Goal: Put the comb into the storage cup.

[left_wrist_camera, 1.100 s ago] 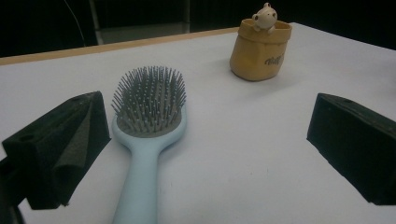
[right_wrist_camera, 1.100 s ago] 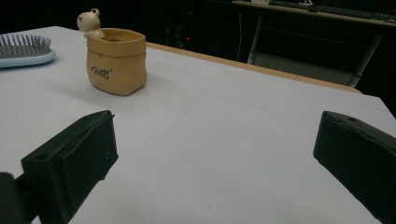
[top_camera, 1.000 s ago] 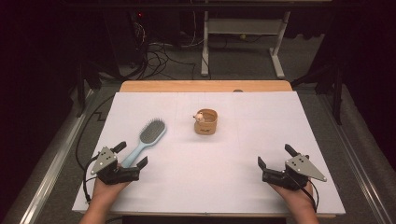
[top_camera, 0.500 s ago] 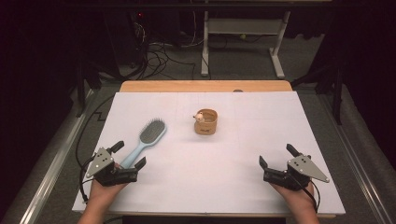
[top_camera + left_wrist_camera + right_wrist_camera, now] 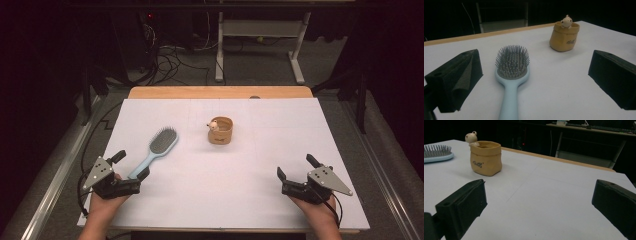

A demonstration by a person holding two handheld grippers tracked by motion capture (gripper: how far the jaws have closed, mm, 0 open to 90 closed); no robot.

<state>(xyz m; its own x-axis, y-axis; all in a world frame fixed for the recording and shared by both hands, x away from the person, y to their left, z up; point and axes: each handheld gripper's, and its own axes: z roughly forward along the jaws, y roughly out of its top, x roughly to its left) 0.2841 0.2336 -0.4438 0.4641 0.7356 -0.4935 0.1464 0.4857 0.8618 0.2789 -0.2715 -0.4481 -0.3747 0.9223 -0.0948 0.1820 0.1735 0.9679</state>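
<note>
Hairbrush (image 5: pixel 511 72) handle between left claw (image 5: pixel 534 80) jaws, jaws wide apart

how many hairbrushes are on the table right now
1. The light blue hairbrush lies bristles up on the table's near left, its handle between the open jaws of the left tool.

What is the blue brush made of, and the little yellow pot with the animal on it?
The hairbrush looks like smooth pale-blue plastic with a slight sheen; its thin dark bristles look like plastic or wire pins. The small pot looks like matte glazed ceramic shaped as a folded sack, judging by its stiff, rounded rim, though resin is possible.
</note>
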